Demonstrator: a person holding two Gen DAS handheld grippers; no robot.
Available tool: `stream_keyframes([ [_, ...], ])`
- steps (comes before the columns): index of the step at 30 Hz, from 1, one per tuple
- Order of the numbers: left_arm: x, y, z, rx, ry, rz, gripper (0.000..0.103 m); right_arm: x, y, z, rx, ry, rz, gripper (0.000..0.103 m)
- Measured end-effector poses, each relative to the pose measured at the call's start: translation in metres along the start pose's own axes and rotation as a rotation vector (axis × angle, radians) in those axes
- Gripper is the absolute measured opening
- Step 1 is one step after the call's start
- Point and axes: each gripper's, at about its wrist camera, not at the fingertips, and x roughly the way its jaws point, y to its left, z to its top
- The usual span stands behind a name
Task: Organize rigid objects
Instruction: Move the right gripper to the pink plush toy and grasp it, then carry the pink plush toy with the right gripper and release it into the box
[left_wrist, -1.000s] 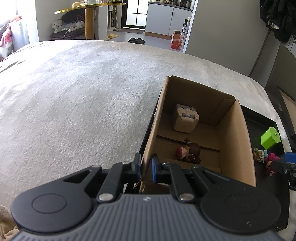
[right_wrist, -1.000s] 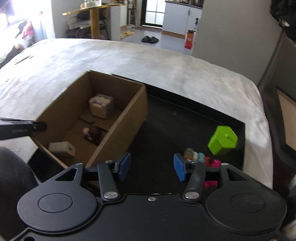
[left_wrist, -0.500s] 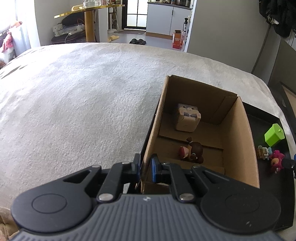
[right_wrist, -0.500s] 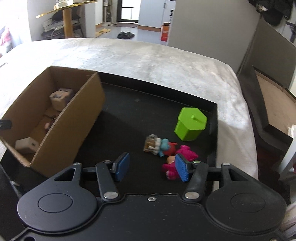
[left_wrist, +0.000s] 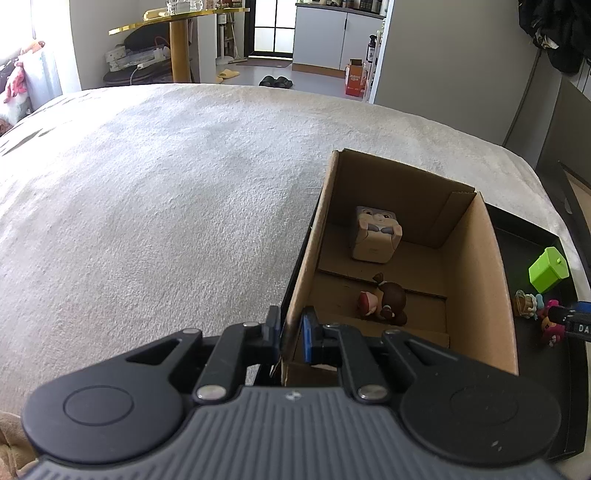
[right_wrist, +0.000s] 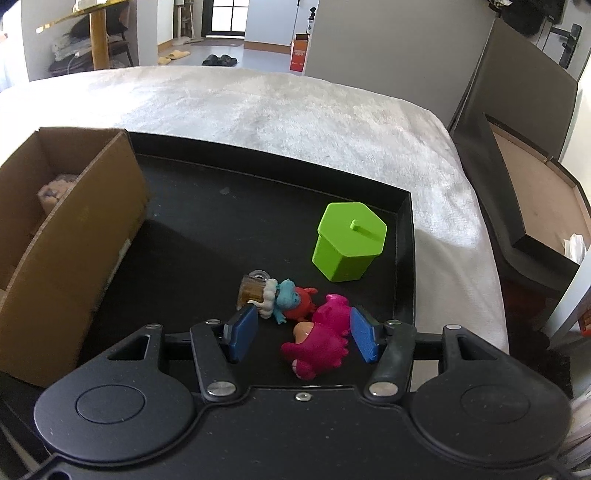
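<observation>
A cardboard box stands at the left end of a black tray. Inside it are a beige cube toy and a brown-haired doll. My left gripper is shut on the box's near left wall. On the tray to the right stands a green hexagonal container. In front of it lie a small blue and red figure and a pink toy. My right gripper is open just above the tray. The pink toy lies between its pads, and they do not press on it.
The tray rests on a wide pale plush cover that stretches left and away. The tray's right rim is close beside the green container. A dark framed board leans at the right, off the cover's edge.
My right gripper has swung right from the box and come down over the toys, with its jaws a little wider; the pink toy now lies between them. The left gripper has kept its grip.
</observation>
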Motion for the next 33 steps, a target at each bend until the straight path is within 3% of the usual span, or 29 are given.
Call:
stream_keyframes([
  [9,0.000,0.000,0.000,-0.002,0.000,-0.002,0.011,0.019,0.002,-0.001,-0.008,0.046,-0.006,0.056],
  [11,0.000,0.000,-0.001,-0.002,0.000,-0.003,0.011,0.021,0.003,-0.003,-0.012,0.052,-0.002,0.052],
  [13,0.001,0.000,-0.001,-0.002,0.000,-0.002,0.011,0.020,0.004,-0.005,-0.032,0.048,-0.013,0.038],
  [16,0.001,0.000,-0.001,0.000,0.000,-0.001,0.011,0.016,0.003,-0.007,-0.038,0.050,-0.001,0.030],
  [23,-0.001,0.000,-0.001,0.000,-0.001,-0.006,0.011,0.011,0.006,-0.012,-0.037,0.055,0.007,0.030],
  [27,-0.001,0.001,-0.001,-0.001,-0.001,-0.007,0.011,0.018,0.005,-0.012,-0.020,0.075,0.003,0.047],
  [32,0.001,-0.001,0.001,0.000,0.001,-0.001,0.011,0.027,0.007,-0.017,-0.003,0.096,0.021,0.045],
  [33,0.001,-0.001,0.001,-0.001,0.002,-0.002,0.011,0.027,0.007,-0.018,-0.001,0.095,0.021,0.039],
])
